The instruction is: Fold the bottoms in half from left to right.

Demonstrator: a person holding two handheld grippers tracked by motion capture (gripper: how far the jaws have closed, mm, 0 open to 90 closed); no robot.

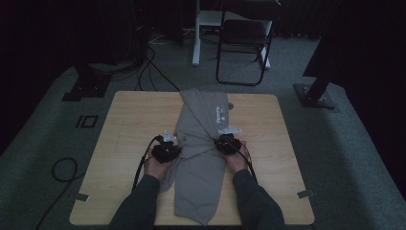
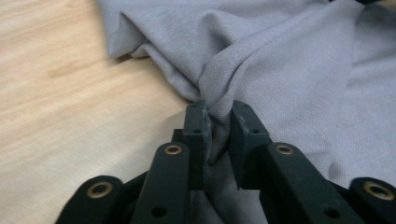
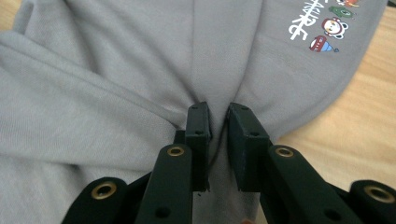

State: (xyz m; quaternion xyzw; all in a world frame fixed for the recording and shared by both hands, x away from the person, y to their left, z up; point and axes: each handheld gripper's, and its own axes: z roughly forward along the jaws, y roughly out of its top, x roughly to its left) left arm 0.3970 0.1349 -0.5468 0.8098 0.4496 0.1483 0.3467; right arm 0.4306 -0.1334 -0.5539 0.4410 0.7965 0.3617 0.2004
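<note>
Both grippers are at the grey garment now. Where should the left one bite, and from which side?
Best at the bunched fold on the grey garment edge nearest the bare wooden table, coming in low from that side. In the left gripper view the left gripper has its jaws pinching a raised ridge of cloth there, which is thick enough to hold. The right gripper pinches a similar gather opposite.

Grey cotton garment [image 1: 201, 143]: on the light wooden tabletop [image 1: 129, 124], midway between left and right edges, running from far edge to near edge.
Black folding chair [image 1: 242, 43]: beyond the far edge.
</note>
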